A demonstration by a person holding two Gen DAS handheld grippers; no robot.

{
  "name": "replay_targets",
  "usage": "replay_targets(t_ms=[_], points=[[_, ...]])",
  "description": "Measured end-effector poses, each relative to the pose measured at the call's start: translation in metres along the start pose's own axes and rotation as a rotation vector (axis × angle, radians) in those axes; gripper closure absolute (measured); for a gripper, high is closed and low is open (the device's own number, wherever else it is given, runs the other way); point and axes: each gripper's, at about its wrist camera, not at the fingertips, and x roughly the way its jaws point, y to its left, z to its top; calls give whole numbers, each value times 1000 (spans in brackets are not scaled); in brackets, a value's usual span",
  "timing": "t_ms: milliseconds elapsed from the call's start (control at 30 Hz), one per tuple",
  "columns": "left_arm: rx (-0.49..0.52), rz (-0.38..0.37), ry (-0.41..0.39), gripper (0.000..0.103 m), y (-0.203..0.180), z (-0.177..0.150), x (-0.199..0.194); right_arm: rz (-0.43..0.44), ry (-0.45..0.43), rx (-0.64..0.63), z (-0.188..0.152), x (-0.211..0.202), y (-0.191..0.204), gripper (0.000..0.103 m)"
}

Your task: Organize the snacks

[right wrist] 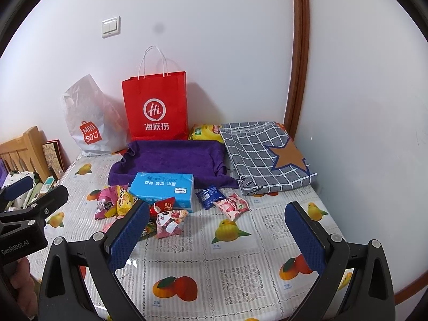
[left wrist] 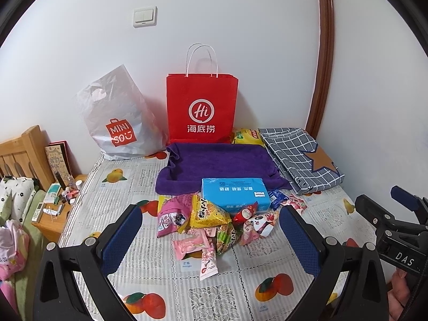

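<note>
Both claws, left claw and right claw, hang wide open and empty, so nothing's sorted yet. The snack pile sits right ahead of the left claw; I'd guess next is closing on one packet.

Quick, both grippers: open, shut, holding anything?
Left gripper: open, holding nothing.
Right gripper: open, holding nothing.

A white wall with a light switch, brown wooden trim, and a wooden headboard.
</note>
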Motion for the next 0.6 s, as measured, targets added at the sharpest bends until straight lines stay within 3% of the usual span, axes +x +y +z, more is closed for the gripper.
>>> replay_targets(t_ms=[600], points=[[1,-4,2,0,2,-1,7,0,-11,-39,0,4,11,3]])
